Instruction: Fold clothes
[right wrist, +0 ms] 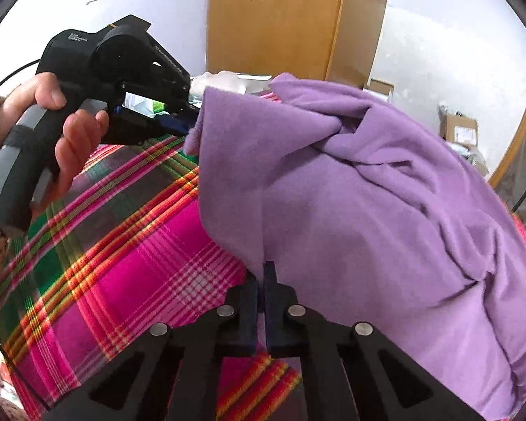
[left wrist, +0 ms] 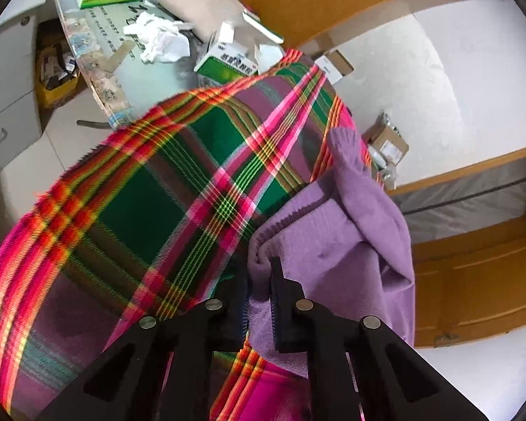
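Lilac garment (right wrist: 385, 193); pink-green, seemingly tartan cloth (left wrist: 150, 189).

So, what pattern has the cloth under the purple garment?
The cloth is plaid: green and purple squares crossed by pink, red and yellow stripes. Left wrist view shows it best.

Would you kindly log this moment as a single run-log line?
task: fold clothes | left gripper: shut on purple garment | right gripper: shut on purple garment | garment lifted, bunched, over plaid cloth
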